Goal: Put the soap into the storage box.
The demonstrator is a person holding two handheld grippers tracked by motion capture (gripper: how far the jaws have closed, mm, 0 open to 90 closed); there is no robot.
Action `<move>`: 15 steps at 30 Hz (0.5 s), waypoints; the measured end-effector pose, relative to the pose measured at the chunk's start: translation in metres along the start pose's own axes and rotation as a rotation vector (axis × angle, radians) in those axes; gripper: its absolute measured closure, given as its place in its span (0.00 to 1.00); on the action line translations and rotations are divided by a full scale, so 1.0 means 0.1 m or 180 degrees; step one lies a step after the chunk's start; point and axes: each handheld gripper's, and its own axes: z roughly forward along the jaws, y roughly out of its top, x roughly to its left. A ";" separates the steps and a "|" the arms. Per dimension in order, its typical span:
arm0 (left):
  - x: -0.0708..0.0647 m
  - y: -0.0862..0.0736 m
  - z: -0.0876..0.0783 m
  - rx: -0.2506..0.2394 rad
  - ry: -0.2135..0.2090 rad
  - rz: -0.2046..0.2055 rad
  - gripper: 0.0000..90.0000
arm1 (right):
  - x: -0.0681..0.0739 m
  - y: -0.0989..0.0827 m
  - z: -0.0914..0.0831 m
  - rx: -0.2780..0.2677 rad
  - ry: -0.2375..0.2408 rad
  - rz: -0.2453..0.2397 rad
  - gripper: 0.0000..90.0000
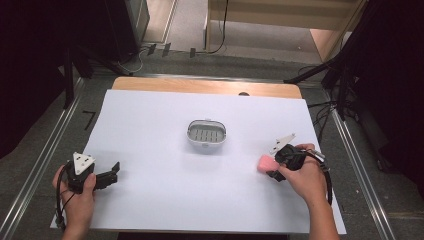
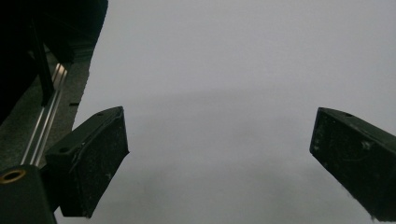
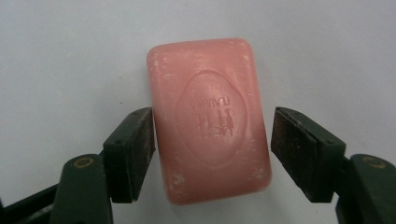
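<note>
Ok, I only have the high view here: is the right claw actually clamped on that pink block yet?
Observer: Not yet. The right claw straddles the pink soap bar, with a gap at one pad.
Operator: Soap? Any marking?
Observer: Yes, an embossed emblem on its top face.
Operator: And the left claw?
Observer: The left claw is wide open over the bare white sheet, with nothing between.

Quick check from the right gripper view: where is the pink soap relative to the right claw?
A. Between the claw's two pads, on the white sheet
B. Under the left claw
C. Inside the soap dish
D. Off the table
A: the pink soap lies on the white sheet between the pads of the right claw, the left pad at its edge, a gap at the other.
</note>
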 end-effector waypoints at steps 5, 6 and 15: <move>0.00 0.00 0.00 -0.0002 -0.0001 0.0001 0.05 | 0.00 0.05 0.03 0.0039 0.0026 -0.0034 0.40; 0.00 0.00 0.00 -0.0001 -0.0001 0.0003 0.05 | 0.00 0.05 0.03 0.0054 0.0035 -0.0006 0.40; 0.00 0.00 0.00 0.0005 0.0005 0.0007 0.05 | -0.01 0.09 0.08 0.0109 -0.0046 -0.0003 0.42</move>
